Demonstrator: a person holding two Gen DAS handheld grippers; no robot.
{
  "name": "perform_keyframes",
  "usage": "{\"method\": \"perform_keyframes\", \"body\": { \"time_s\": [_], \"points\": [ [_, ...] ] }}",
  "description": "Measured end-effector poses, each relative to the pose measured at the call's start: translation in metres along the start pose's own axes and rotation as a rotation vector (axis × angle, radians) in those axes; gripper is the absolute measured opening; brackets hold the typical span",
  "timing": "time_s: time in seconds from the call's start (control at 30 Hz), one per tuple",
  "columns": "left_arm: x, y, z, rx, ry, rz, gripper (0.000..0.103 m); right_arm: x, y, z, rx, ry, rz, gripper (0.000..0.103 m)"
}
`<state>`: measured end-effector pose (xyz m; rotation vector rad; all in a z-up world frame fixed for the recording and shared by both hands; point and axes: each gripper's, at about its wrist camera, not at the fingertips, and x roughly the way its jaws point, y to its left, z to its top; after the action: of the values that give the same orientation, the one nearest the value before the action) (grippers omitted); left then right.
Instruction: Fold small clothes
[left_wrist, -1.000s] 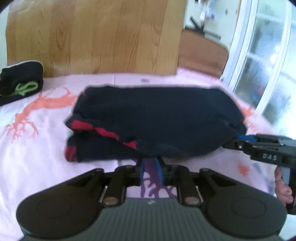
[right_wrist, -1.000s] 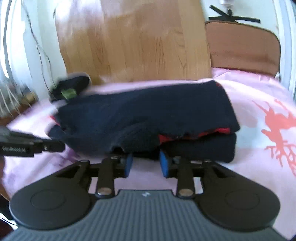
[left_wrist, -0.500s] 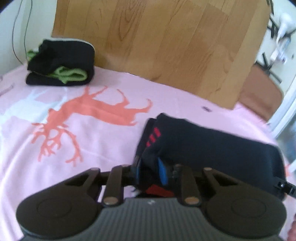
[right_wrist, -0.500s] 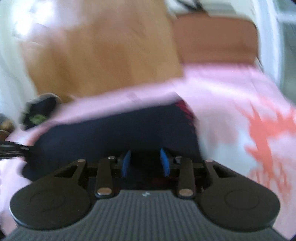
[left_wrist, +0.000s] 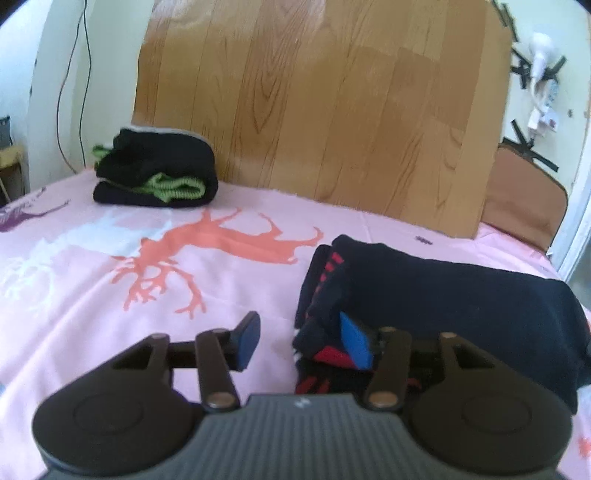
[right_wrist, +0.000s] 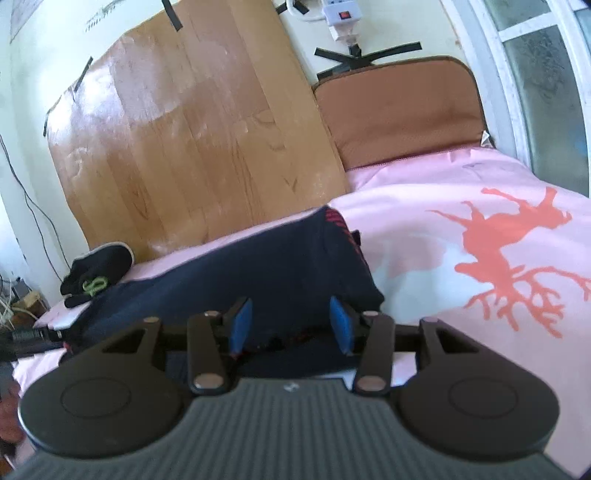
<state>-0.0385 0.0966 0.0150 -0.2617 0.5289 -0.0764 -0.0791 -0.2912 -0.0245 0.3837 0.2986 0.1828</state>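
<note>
A dark navy garment (left_wrist: 443, 295) with red stripes lies folded on the pink bedsheet (left_wrist: 74, 295). In the left wrist view my left gripper (left_wrist: 300, 343) is at its near left corner. The jaws are opening: the red-striped edge lies against the right pad (left_wrist: 354, 347), and the left pad (left_wrist: 245, 339) stands clear over bare sheet. In the right wrist view the same garment (right_wrist: 258, 266) runs away to the left. My right gripper (right_wrist: 290, 325) straddles its near end, jaws opening, with cloth between the pads but not pinched.
A folded black and green pile (left_wrist: 155, 177) sits at the far left by a wooden board (left_wrist: 332, 110) leaning on the wall. A brown cushion (right_wrist: 399, 110) and a window (right_wrist: 546, 74) close off the right. Bare sheet with a coral print (right_wrist: 498, 251) lies right of the garment.
Both grippers held the garment's near edge shut, carried it over into a fold, and now stand open with the cloth lying flat. The left view has swung towards the left.
</note>
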Motion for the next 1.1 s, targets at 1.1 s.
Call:
{"method": "perform_keyframes", "body": {
  "time_s": [1.1],
  "points": [
    [-0.032,0.011,0.022,-0.053,-0.063,-0.051,0.057,-0.031,-0.027,0.015,0.088,-0.079,0.000,0.057]
  ]
}}
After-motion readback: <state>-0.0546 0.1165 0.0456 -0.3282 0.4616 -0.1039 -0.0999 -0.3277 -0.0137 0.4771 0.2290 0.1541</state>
